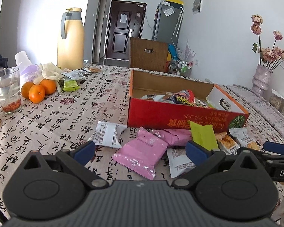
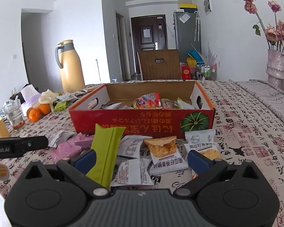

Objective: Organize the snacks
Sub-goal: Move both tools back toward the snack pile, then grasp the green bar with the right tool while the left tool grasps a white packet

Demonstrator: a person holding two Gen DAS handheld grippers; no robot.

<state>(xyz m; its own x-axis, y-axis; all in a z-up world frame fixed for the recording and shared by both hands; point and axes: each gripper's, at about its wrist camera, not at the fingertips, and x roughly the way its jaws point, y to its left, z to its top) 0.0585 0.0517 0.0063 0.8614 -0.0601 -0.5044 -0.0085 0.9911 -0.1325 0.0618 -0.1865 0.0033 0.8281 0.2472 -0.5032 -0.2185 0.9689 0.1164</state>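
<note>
Both jaws stand wide and empty: the left gripper [image 1: 140, 152] over a pink packet [image 1: 140, 156], the right gripper [image 2: 141, 158] beside a green packet [image 2: 106, 151]. Loose snacks crowd the surface before the red box [image 2: 142, 121]. Overlapping wrappers could mean grabbing two, or slipping.

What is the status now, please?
Both grippers open: left gripper, right gripper. Loose snack packets lie before the red box, partly filled. Nothing blocks.

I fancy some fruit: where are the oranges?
The oranges sit on the table's far left, between the glass and a green packet, in front of the yellow jug.
</note>
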